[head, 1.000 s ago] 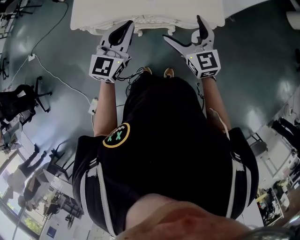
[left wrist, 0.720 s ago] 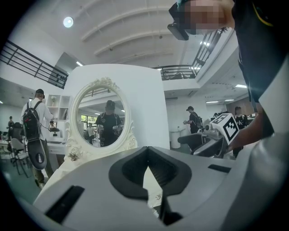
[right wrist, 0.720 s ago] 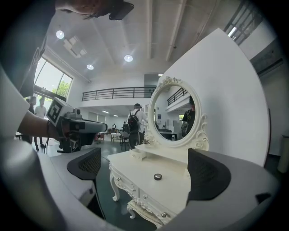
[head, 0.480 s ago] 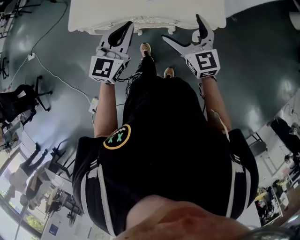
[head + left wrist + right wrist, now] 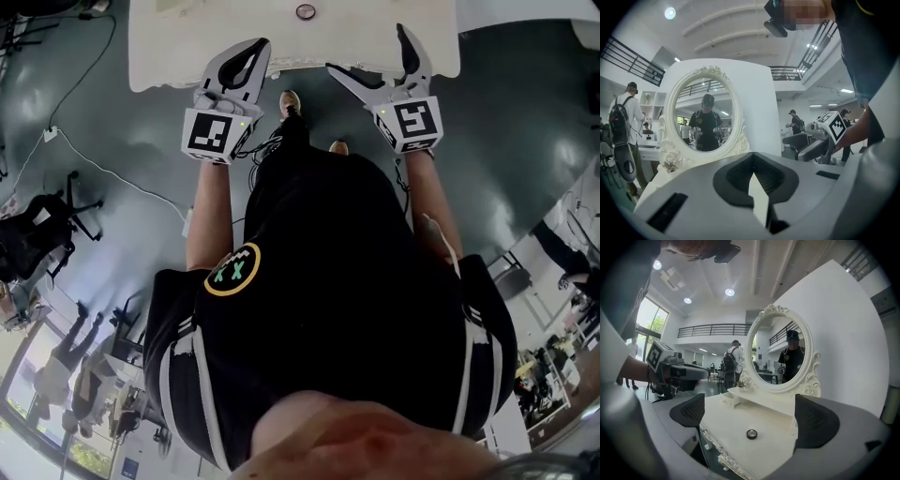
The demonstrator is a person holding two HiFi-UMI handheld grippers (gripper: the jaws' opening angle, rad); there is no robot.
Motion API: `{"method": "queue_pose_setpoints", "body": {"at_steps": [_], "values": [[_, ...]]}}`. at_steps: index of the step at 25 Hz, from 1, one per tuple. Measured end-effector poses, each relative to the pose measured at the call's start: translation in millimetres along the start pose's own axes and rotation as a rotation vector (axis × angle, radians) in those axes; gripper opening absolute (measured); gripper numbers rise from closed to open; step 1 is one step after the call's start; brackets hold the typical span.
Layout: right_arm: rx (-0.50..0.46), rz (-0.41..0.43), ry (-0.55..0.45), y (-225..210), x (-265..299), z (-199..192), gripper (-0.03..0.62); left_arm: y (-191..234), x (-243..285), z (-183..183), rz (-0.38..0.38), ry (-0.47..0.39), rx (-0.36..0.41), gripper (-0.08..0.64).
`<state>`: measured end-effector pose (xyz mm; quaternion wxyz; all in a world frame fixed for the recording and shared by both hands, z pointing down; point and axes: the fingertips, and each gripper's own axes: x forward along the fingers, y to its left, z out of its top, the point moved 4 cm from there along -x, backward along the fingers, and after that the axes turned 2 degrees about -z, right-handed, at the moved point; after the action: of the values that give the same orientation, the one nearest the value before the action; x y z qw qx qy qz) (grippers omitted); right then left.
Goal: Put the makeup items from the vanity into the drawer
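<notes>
Left gripper (image 5: 255, 49): jaws pressed together, empty, at the vanity worktop (image 5: 169, 47) edge.
Right gripper (image 5: 366, 49): jaws wide apart, empty.
Small round makeup item (image 5: 751, 434): lying on the worktop, before the mirror (image 5: 780, 350).

The vanity (image 5: 178, 52) now takes up more of the head view, and a small round item (image 5: 306, 11) on its top has come into view. The left gripper (image 5: 255, 52) and the right gripper (image 5: 366, 49) have advanced over the vanity's front edge. One shoe (image 5: 291, 101) has stepped forward to just below that edge.

Left gripper (image 5: 253, 52) and right gripper (image 5: 367, 49) hang over the vanity (image 5: 178, 42) edge, near a round item (image 5: 306, 11).
</notes>
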<state>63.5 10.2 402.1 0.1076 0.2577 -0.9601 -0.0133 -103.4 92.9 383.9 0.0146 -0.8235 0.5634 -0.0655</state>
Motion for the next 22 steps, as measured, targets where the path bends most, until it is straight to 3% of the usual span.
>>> {"method": "queue_pose_setpoints", "body": {"at_steps": [6, 11, 17, 22], "values": [[-0.004, -0.033, 0.037, -8, 62, 7, 0.598, 59, 29, -12, -0.054, -0.005, -0.028, 0.018], [-0.009, -0.045, 0.062, -20, 96, 8, 0.598, 85, 55, -14, -0.107, -0.001, -0.005, 0.018], [-0.023, -0.006, 0.066, -35, 118, 3, 0.598, 94, 79, -19, -0.095, 0.024, -0.009, 0.018], [-0.027, 0.062, 0.072, -38, 131, -5, 0.598, 94, 87, -19, -0.028, 0.035, -0.04, 0.018]]}}
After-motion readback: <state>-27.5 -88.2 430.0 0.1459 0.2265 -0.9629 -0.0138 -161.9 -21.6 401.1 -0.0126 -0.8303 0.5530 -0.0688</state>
